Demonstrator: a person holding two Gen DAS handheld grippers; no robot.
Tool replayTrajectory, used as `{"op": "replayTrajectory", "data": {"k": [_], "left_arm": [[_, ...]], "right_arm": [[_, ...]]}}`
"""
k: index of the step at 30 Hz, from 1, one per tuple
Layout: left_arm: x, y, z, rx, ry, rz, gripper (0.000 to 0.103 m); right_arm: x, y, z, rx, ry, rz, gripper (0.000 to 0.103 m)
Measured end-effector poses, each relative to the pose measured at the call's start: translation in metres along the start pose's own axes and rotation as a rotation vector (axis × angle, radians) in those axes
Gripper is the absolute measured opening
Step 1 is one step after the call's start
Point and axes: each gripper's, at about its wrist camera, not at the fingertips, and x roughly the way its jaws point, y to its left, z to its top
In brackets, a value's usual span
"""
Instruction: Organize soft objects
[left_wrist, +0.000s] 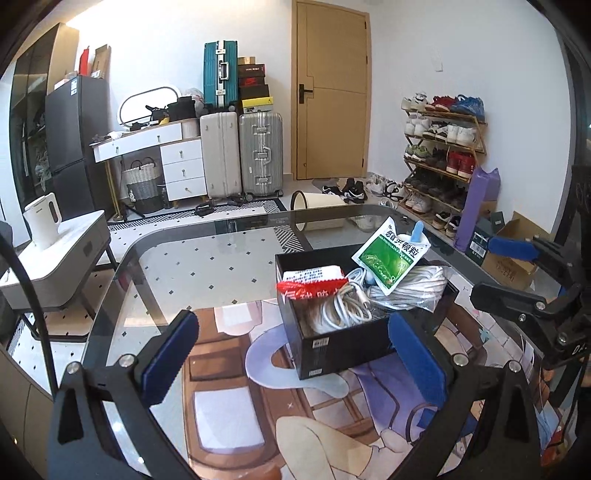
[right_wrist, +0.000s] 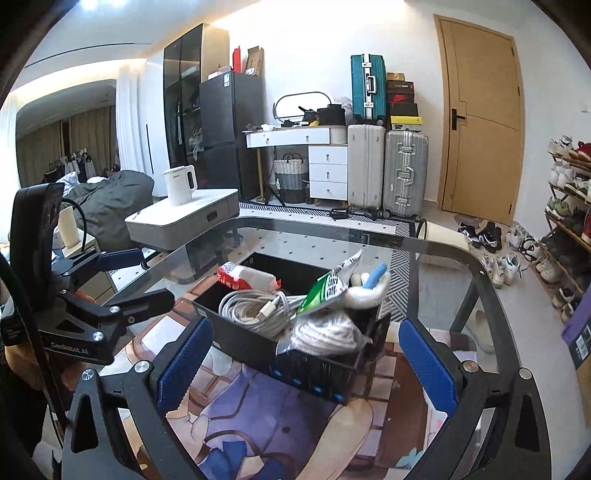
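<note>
A black box (left_wrist: 343, 341) stands on the glass table (left_wrist: 207, 258), on a printed mat (left_wrist: 258, 417). It holds a red and white packet (left_wrist: 314, 282), a coiled white cable (left_wrist: 341, 308), a bagged white rope (left_wrist: 410, 288) and a green sachet (left_wrist: 391, 256) leaning upright. My left gripper (left_wrist: 293, 354) is open and empty, just in front of the box. My right gripper (right_wrist: 308, 363) is open and empty, with the box (right_wrist: 295, 354) between its fingers' line of sight. The right gripper also shows at the right in the left wrist view (left_wrist: 513, 273).
A white side table with a kettle (left_wrist: 42, 221) stands left of the glass table. Suitcases (left_wrist: 242, 155), a white dresser (left_wrist: 166, 155), a door (left_wrist: 330, 92) and a shoe rack (left_wrist: 439, 158) line the far wall. A tipped bin (left_wrist: 317, 203) lies on the floor.
</note>
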Motion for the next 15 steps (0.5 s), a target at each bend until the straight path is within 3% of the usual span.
{"op": "replayTrajectory", "data": {"k": [15], "left_arm": [[-0.005,0.003,-0.036,-0.045,-0.069,0.042,0.103]], "right_arm": [[-0.003,0.007,-0.029,0.019,-0.090,-0.023,0.102]]}}
